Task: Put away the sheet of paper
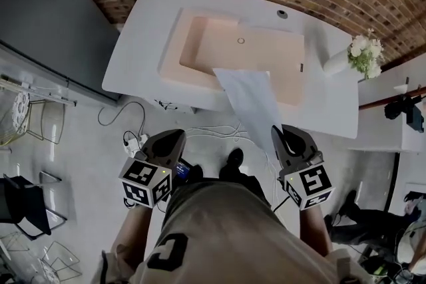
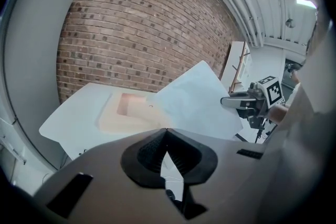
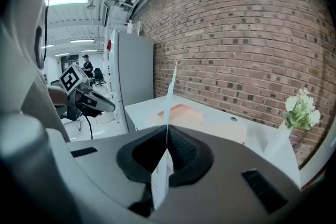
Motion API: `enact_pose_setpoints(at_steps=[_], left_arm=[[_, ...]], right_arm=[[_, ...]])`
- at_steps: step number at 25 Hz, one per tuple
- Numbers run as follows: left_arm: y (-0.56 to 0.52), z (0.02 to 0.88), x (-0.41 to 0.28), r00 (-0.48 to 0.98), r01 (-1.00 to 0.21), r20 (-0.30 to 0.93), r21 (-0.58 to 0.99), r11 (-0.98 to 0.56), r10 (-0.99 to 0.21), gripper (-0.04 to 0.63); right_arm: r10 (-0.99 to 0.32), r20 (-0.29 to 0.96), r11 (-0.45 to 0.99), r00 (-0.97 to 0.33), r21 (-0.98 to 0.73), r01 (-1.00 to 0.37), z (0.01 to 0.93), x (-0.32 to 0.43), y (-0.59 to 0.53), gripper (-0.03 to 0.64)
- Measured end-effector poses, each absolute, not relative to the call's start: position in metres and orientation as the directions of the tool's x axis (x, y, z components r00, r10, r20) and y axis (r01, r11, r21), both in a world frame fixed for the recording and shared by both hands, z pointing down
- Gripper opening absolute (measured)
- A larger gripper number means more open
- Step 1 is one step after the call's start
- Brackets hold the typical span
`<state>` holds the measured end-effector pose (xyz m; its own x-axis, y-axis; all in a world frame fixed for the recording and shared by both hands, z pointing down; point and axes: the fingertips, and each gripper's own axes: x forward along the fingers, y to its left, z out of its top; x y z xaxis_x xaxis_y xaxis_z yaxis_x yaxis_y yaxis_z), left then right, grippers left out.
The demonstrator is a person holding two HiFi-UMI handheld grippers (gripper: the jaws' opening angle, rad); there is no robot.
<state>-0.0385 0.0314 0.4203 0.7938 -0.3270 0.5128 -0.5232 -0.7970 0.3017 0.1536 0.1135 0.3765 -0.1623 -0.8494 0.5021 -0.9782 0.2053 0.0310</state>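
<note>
The shirt carries a dark mark, perhaps a letter C. The right gripper pinches the pale, plain sheet of paper, which reaches over the near edge of the white table. The left gripper is closed and empty.

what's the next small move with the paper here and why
Probably ease the right gripper forward and down, so the sheet of paper settles into the peach tray. Its jaws are shut on the sheet's near edge, and in the head view the far end overlaps the tray's front rim.
</note>
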Motion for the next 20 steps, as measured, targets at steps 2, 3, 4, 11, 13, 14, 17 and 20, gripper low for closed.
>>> enact_pose_setpoints(at_steps=[2,3,4,11,13,14,17,20], left_arm=[[0.03,0.419,-0.03,0.786,-0.53,0.521,0.293,-0.795,-0.332,0.014],[0.03,0.419,-0.026,0.782,-0.535,0.525,0.289,-0.794,-0.335,0.014],[0.029,0.418,-0.022,0.777,-0.539,0.53,0.284,-0.793,-0.338,0.014],[0.026,0.415,0.012,0.747,-0.572,0.548,0.242,-0.784,-0.376,0.014],[0.025,0.413,0.026,0.744,-0.574,0.549,0.232,-0.786,-0.381,0.014],[0.025,0.413,0.032,0.742,-0.575,0.55,0.227,-0.786,-0.383,0.014],[0.024,0.411,0.048,0.73,-0.582,0.563,0.216,-0.784,-0.387,0.014],[0.02,0.408,0.063,0.722,-0.59,0.562,0.195,-0.783,-0.404,0.014]], right_arm=[[-0.85,0.498,0.212,-0.173,0.021,-0.977,0.378,0.164,0.111,0.023],[-0.851,0.494,0.215,-0.179,0.016,-0.977,0.378,0.17,0.109,0.023],[-0.853,0.489,0.217,-0.184,0.011,-0.976,0.378,0.175,0.108,0.023],[-0.87,0.441,0.228,-0.22,-0.035,-0.973,0.377,0.22,0.095,0.023],[-0.873,0.431,0.231,-0.228,-0.044,-0.972,0.377,0.234,0.092,0.023],[-0.875,0.425,0.232,-0.233,-0.054,-0.971,0.377,0.24,0.091,0.023],[-0.879,0.401,0.235,-0.257,-0.104,-0.966,0.376,0.256,0.085,0.023],[-0.883,0.385,0.228,-0.268,-0.148,-0.962,0.376,0.273,0.078,0.023]])
